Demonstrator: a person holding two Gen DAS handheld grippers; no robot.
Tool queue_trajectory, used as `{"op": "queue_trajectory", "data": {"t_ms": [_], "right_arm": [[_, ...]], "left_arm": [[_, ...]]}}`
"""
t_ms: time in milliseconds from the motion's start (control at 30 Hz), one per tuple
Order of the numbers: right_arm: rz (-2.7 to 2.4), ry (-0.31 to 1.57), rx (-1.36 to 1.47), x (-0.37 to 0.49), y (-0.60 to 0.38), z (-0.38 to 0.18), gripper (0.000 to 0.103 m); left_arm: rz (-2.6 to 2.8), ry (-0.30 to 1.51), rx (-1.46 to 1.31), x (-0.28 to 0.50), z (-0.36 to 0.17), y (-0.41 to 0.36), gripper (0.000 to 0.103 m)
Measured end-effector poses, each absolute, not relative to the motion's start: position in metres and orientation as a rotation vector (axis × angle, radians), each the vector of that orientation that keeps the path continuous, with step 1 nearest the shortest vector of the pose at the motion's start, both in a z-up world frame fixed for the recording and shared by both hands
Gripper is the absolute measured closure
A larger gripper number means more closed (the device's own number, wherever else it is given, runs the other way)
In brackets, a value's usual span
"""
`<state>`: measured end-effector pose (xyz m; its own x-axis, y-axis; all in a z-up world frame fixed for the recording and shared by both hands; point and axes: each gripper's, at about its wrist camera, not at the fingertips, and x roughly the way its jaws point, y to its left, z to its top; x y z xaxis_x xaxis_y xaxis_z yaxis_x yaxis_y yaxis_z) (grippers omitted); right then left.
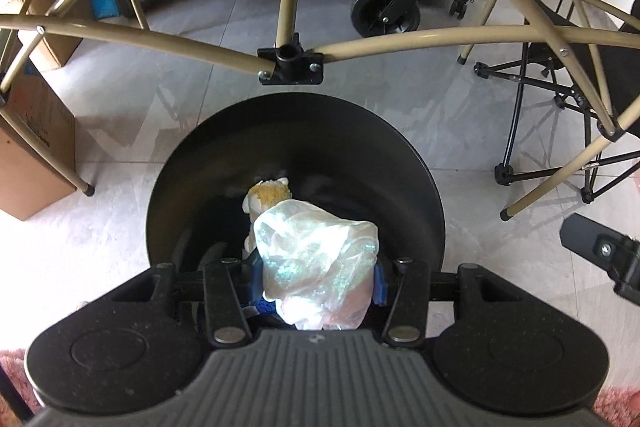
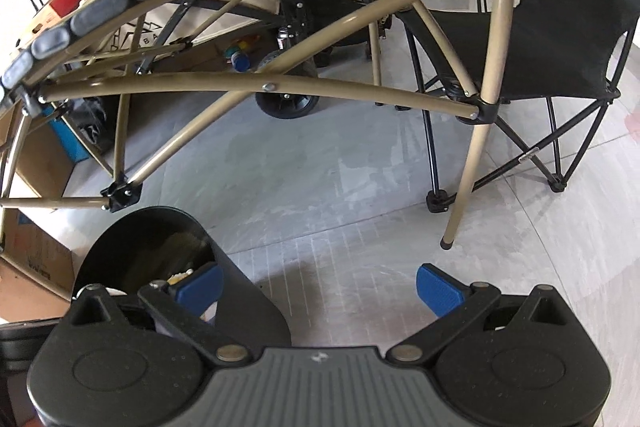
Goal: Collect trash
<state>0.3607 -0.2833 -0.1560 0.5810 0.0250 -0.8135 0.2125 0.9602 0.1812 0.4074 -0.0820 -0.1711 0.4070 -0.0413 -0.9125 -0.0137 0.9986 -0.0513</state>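
My left gripper (image 1: 318, 277) is shut on a crumpled iridescent plastic wrapper (image 1: 316, 259), which bulges up between its blue pads. It hangs over the mouth of a round black bin (image 1: 296, 131) on the floor. Inside the bin lies a yellow and white scrap (image 1: 268, 197). In the right wrist view the same black bin (image 2: 132, 239) stands at the lower left, with the left blue pad over its rim. My right gripper (image 2: 320, 287) is open, nothing between its fingers, above the pale floor.
A tan folding table frame (image 1: 280, 59) arches over the bin, with a leg (image 2: 476, 163) on the right. A black folding chair (image 2: 560, 39), a wheeled cart (image 1: 384, 7), cardboard boxes (image 1: 36, 147) and a pink rug (image 1: 616, 403) surround the spot.
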Motion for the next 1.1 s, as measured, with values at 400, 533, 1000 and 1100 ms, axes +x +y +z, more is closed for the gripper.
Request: {"op": "queue_trajectory", "data": {"t_ms": [400, 533, 1000, 1100], "right_arm": [[-0.133, 0.962, 0.302, 0.3621, -0.2875, -0.1615, 0.000], [-0.132, 0.963, 0.304, 0.3622, -0.2870, -0.1618, 0.000], [-0.136, 0.959, 0.309, 0.3616, -0.2862, -0.1614, 0.000], [-0.135, 0.958, 0.309, 0.3614, -0.2865, -0.1615, 0.000]], "left_arm": [[-0.019, 1.215, -0.033, 0.4108, -0.1814, -0.0901, 0.054], [-0.017, 1.219, -0.029, 0.4103, -0.1811, -0.0912, 0.053], [-0.006, 1.201, -0.070, 0.4098, -0.1776, -0.0879, 0.000], [0.002, 1.206, -0.067, 0.4111, -0.1780, -0.0876, 0.000]]}}
